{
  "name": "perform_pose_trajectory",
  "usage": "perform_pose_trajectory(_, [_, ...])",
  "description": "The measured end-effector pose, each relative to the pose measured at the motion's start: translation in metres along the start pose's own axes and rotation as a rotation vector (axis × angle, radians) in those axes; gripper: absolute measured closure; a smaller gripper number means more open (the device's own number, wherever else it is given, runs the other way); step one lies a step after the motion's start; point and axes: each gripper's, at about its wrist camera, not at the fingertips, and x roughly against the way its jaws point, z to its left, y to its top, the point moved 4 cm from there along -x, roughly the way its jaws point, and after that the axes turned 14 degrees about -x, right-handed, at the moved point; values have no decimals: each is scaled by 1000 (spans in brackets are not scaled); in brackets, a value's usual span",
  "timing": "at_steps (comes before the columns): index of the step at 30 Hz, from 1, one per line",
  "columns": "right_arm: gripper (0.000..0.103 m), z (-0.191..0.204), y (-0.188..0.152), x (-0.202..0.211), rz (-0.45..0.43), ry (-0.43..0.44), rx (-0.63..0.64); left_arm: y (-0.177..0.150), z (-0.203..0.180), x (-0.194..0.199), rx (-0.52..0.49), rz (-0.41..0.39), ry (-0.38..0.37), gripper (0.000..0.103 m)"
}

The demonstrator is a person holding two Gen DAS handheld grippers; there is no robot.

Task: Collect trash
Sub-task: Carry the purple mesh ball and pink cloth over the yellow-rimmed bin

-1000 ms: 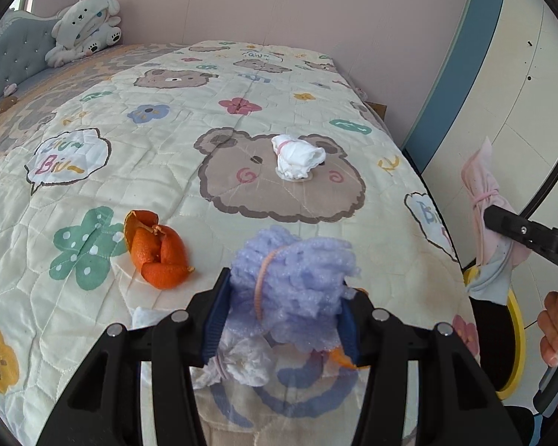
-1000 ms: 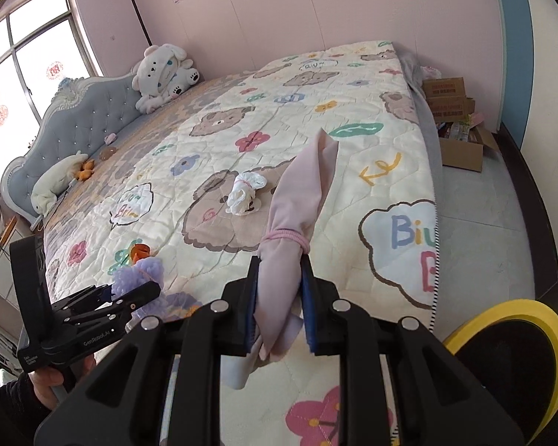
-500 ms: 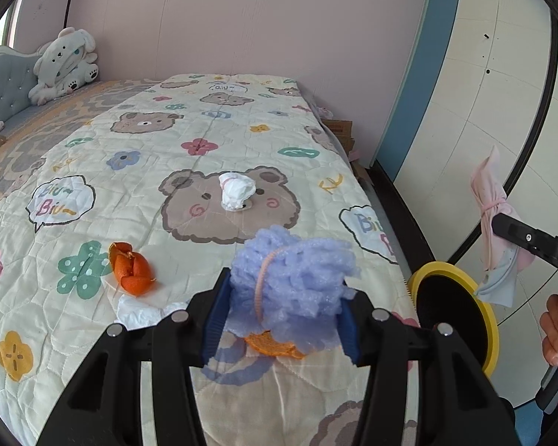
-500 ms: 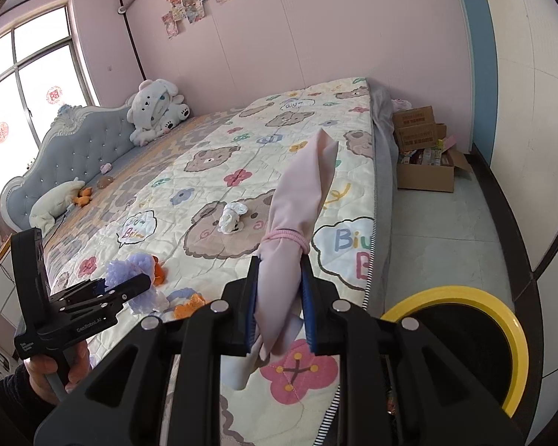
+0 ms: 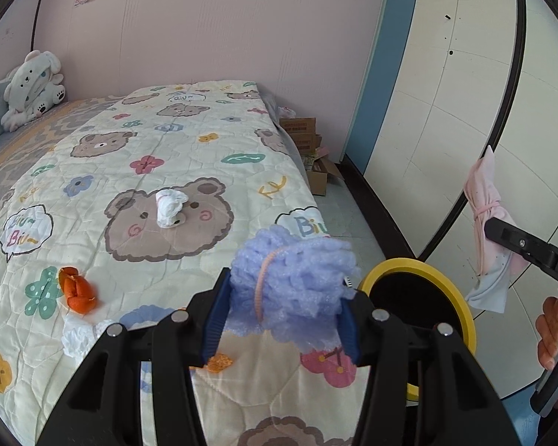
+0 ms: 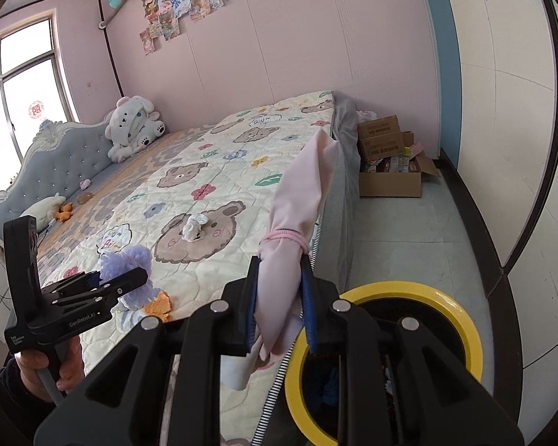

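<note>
The left tongs (image 5: 282, 321) clamp a lilac foam wad (image 5: 292, 286); the right tongs (image 6: 281, 306) pinch a pink cloth bundle (image 6: 297, 215) tied with a band; the yellow-rimmed bin (image 6: 461, 319) sits just beyond and below the right tongs; best to centre each load over the dark mouth before letting go, since light scraps drift

Both grippers draw back from the bed (image 5: 137, 171) and rise toward its foot corner — the quilt looks smaller in both views. The left gripper (image 5: 281, 312), carrying the purple foam wad (image 5: 294, 278), now sits just beside the yellow-rimmed bin (image 5: 461, 319), which was out of its view before. The right gripper (image 6: 281, 304), carrying the pink cloth bundle (image 6: 297, 200), now hangs at the bin's rim (image 6: 461, 319) — earlier over the quilt.
</note>
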Motion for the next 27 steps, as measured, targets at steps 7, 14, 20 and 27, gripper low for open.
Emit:
perform_pose_trajectory(7, [83, -25, -3, 4, -5, -37, -10, 13, -30, -16, -46, -1, -27, 55])
perform_pose_trajectory(14, [83, -49, -6, 1, -1, -63, -24, 20, -52, -35, -79, 11, -48, 55])
perform_pose_trajectory(20, [83, -66, -11, -6, 14, -82, -36, 21, -69, -51, -102, 27, -61, 55])
perform_pose_trajectory(27, [83, -82, -20, -20, 38, -103, -45, 21, -85, -72, -125, 53, -77, 55])
